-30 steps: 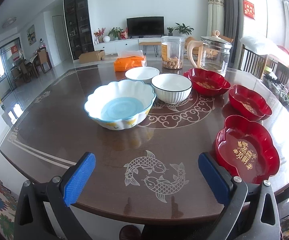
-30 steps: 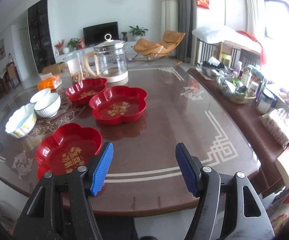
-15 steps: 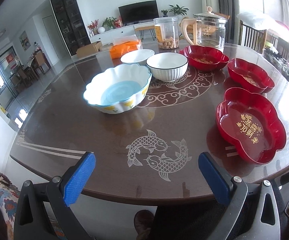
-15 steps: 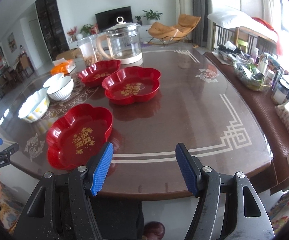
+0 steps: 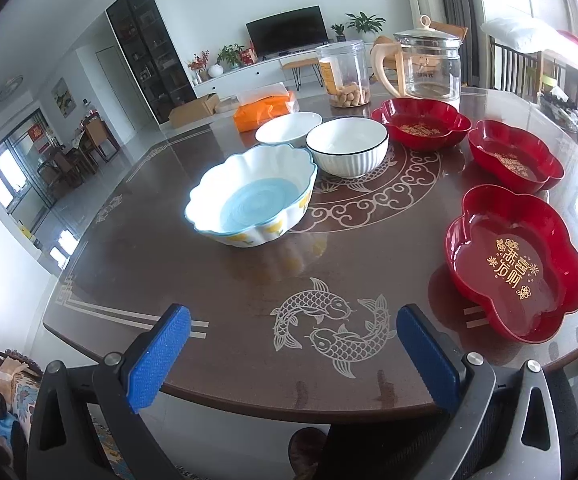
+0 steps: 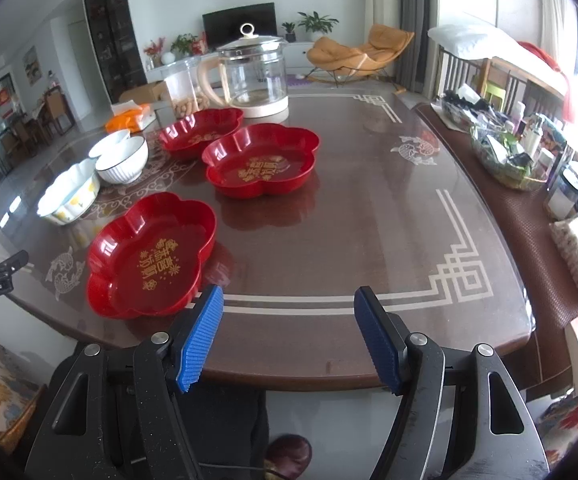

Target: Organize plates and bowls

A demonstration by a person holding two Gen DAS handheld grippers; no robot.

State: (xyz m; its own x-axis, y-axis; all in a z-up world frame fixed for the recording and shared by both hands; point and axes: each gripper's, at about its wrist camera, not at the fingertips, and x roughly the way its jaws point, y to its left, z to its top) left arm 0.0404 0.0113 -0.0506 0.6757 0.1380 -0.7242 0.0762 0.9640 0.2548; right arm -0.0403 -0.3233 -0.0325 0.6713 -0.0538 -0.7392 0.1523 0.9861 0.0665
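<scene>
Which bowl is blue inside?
The big scalloped bowl, nearest the table's edge. Its bottom is light blue; the ribbed bowl and the shallow bowl behind it are white inside.

Red plates (image 6: pixel 151 258) bear gold characters; scalloped bowl (image 5: pixel 251 196) is blue inside.

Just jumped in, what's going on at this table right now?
Nothing is held yet. Both grippers, left and right, are open at the near edge of the table. Three red plates sit apart on it, unstacked. The scalloped bowl and two white bowls stand separately too. The right gripper is closest to the nearest red plate.
</scene>
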